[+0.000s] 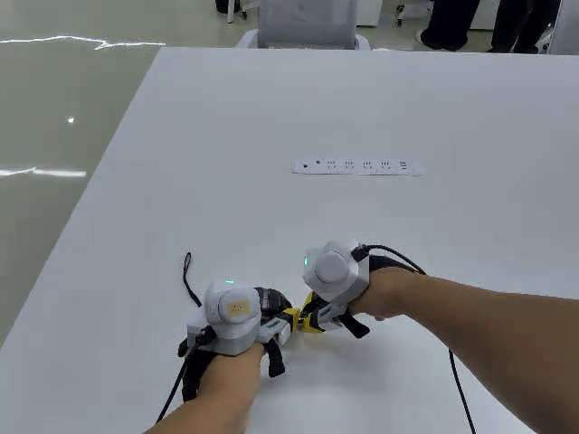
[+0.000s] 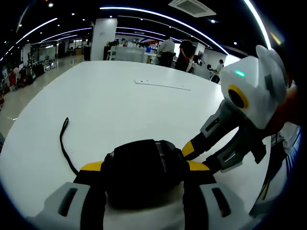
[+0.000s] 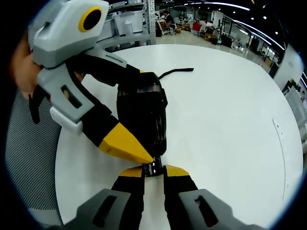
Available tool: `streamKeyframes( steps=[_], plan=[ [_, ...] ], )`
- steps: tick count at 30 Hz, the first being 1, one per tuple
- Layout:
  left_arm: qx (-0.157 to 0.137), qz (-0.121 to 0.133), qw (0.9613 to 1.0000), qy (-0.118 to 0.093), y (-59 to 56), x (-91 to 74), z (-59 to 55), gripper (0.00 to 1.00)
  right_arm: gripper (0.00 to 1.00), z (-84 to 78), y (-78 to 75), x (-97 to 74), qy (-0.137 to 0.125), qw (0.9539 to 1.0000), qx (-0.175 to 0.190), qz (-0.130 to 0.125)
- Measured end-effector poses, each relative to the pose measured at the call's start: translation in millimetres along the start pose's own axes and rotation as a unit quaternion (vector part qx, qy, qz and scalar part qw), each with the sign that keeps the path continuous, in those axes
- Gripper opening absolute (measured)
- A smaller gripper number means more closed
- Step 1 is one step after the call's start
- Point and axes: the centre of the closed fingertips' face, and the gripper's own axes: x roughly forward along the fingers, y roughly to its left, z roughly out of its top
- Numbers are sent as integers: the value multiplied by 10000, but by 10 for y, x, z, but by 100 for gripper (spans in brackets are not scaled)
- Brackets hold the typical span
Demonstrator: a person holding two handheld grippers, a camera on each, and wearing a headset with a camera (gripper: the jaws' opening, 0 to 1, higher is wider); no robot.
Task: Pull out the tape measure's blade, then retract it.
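Working at the near edge of a wide white table (image 1: 271, 117), a person holds two grippers close together. The left gripper (image 2: 145, 166) has its jaws clamped round the black tape measure (image 3: 142, 112). The right gripper (image 1: 308, 321) has its jaws pinched tight on the small blade tip (image 3: 152, 167) at the case mouth. Hardly any blade shows, so the pull looks barely begun, with retracting still to come.

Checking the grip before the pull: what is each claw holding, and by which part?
Left claw clamps the tape measure by its case; right claw pinches the blade tip.
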Motion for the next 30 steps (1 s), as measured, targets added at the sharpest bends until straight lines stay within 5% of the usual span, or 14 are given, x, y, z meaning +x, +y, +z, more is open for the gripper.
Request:
streamKeyframes(
  steps=[30],
  plan=[
    [-15,-41,10000,1,-7,7,-2,62,14,98,18,53,-289,9992,-226,138]
  ],
)
